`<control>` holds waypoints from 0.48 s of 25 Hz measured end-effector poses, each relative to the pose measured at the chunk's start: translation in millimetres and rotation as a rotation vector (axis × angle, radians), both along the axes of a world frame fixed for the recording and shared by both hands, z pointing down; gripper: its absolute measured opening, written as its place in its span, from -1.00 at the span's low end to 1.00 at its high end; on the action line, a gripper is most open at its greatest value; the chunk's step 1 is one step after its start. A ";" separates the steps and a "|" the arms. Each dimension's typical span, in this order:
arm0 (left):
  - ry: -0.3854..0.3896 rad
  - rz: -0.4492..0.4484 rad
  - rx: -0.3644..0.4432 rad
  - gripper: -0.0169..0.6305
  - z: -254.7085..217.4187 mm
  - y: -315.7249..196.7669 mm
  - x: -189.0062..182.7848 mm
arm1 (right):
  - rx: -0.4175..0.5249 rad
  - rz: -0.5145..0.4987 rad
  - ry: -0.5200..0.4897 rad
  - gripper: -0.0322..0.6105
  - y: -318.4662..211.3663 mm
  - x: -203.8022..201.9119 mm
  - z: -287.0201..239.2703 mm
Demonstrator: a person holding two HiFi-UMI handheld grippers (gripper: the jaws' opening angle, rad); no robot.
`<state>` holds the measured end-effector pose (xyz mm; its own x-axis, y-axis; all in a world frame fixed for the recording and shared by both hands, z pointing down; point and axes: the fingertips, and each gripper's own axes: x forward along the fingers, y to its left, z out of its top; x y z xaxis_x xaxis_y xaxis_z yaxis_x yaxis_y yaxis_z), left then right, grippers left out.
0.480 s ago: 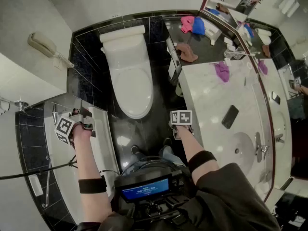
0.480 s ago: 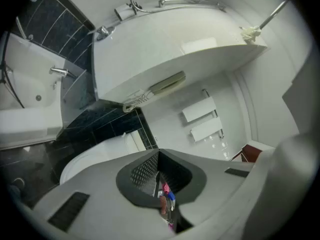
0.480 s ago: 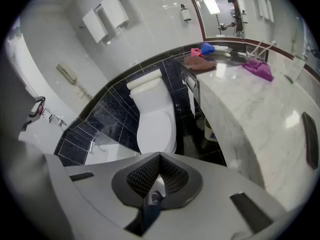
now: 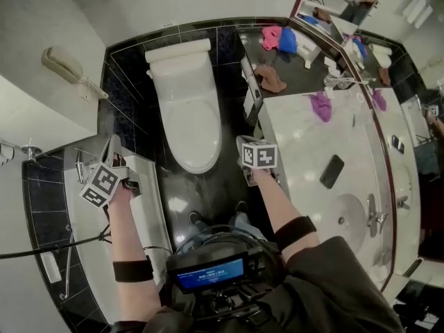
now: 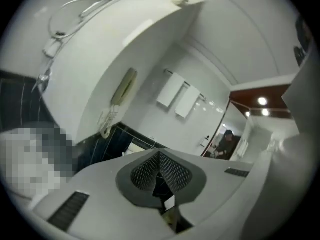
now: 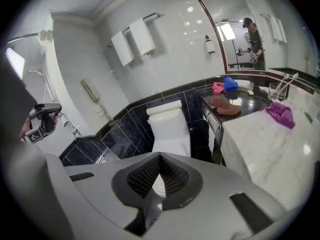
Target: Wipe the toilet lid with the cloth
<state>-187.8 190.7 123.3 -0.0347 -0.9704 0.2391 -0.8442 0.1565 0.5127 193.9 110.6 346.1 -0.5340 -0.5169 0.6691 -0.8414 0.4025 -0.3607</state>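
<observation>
The white toilet stands with its lid down on the dark tiled floor; it also shows as the toilet in the right gripper view. A purple cloth lies on the marble counter. Brown, pink and blue cloths lie on the dark shelf behind. My left gripper is shut and empty, left of the bowl. My right gripper is shut and empty, between the toilet and the counter's edge. Neither touches a cloth. Shut jaws fill both gripper views: left, right.
A white bathtub rim runs under my left arm. A wall phone hangs at the left. On the counter lie a black phone and the sink with its tap. A mirror lines the right wall.
My right gripper has moved up and slightly left, closer to the toilet's side. My left gripper has shifted a little and tilted. The cloths lie where they were.
</observation>
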 end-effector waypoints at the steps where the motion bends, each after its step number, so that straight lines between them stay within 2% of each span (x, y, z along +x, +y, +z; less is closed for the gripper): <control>1: -0.089 0.033 -0.005 -0.95 -7.0 -3.3 6.0 | 0.024 -0.009 -0.008 -0.85 -4.9 -4.0 -10.2; 3: -0.241 0.096 -0.013 -0.95 -17.3 -8.9 18.6 | 0.077 -0.031 -0.021 -0.85 -13.3 -11.6 -31.2; 6: -0.396 0.160 -0.020 -0.95 -25.6 -13.3 33.8 | 0.181 -0.073 -0.043 -0.85 -22.0 -22.6 -68.8; 9: -0.516 0.196 -0.029 -0.95 -25.4 -12.5 43.1 | 0.311 -0.131 -0.054 -0.85 -25.3 -33.3 -114.3; 12: -0.592 0.216 -0.015 -0.95 -25.5 -9.1 48.7 | 0.433 -0.190 -0.048 -0.85 -23.9 -40.5 -155.3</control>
